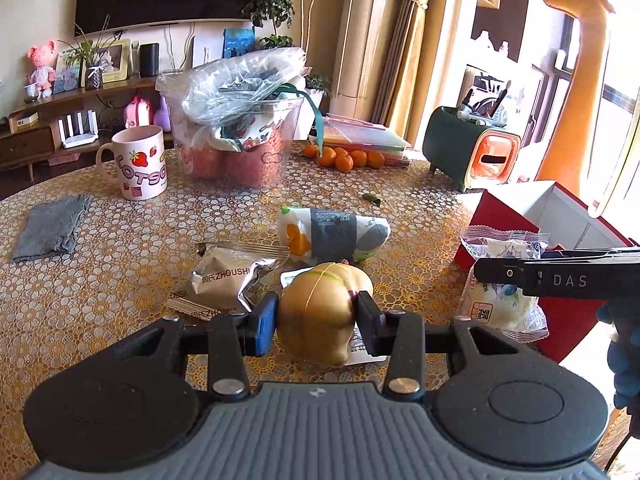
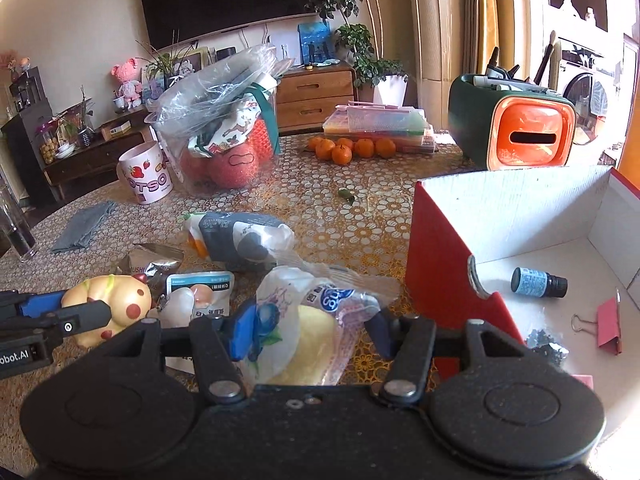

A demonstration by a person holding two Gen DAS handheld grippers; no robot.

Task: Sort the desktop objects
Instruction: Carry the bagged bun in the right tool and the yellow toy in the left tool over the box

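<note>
Left gripper (image 1: 316, 316) clamped on a toy (image 1: 324, 312), fingers pressing its sides, lifted just above the worktop (image 1: 120, 260). Toy: tan, glossy, rounded, red spots, yellow-green stripe; probably soft and light, squashy under pressure, so best held across the middle as now. Right gripper (image 2: 310, 334) closed on a snack bag (image 2: 312, 320), near the red box (image 2: 440, 248). Bag: clear crinkly film, blue print, pale yellow cake inside; likely light, slippery, crushable, best pinched at the film's bulk, not the seam.
</note>
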